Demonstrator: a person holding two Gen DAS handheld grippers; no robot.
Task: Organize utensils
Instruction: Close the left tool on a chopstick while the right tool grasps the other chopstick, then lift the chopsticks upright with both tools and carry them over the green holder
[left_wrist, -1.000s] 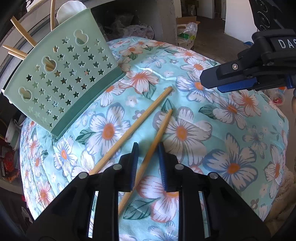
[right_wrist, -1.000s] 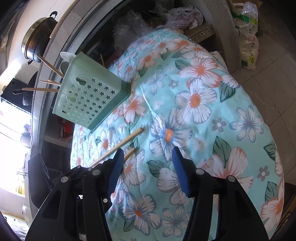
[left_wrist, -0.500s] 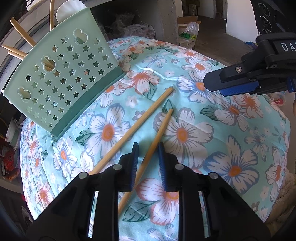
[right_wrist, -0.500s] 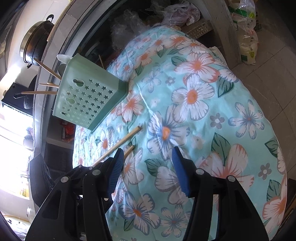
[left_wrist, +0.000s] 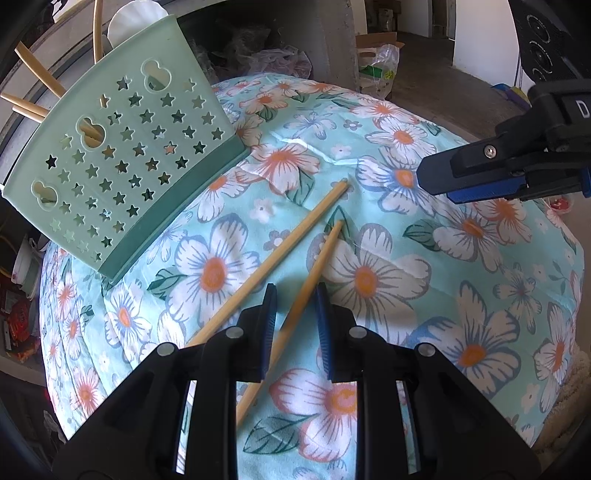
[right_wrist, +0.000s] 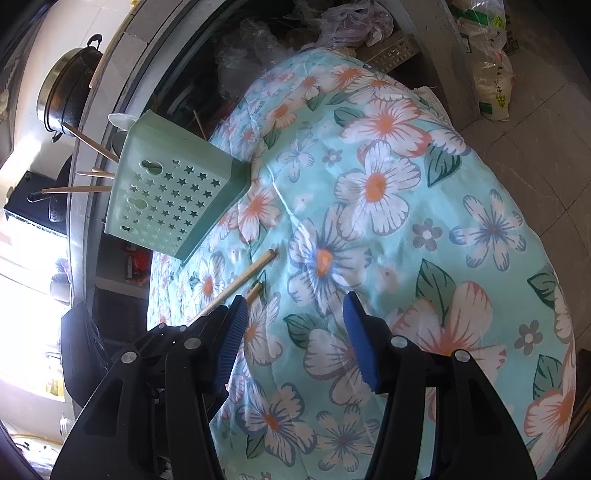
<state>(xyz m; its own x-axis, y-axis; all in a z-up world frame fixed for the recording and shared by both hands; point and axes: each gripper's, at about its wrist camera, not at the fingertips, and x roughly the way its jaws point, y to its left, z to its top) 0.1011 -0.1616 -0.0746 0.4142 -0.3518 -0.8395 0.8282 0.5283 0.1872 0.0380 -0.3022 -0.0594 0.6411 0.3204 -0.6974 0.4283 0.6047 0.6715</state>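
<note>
Two wooden chopsticks lie on the flowered cloth (left_wrist: 461, 266). One chopstick (left_wrist: 317, 258) runs between the blue pads of my left gripper (left_wrist: 295, 295); its narrow jaws stand on either side of it with a gap, not pressing. The other chopstick (left_wrist: 288, 240) passes left of the left finger. A pale green utensil holder (left_wrist: 129, 166) with star holes stands at the upper left, several chopsticks sticking out of its top. My right gripper (right_wrist: 295, 306) hovers open over the cloth with nothing between its fingers, right of both chopstick tips (right_wrist: 258, 262). The holder (right_wrist: 173, 199) stands beyond them.
The cloth bulges like a cushion and falls away at its edges. A dark pot (right_wrist: 66, 92) sits on the counter behind the holder. Plastic bags (left_wrist: 380, 62) and a tiled floor (right_wrist: 535, 122) lie beyond the far side. My right gripper (left_wrist: 443, 184) hangs above the cloth's right part.
In the left wrist view the right gripper has drifted slightly to the right. The chopsticks, the holder and both sets of jaws stand as before.
</note>
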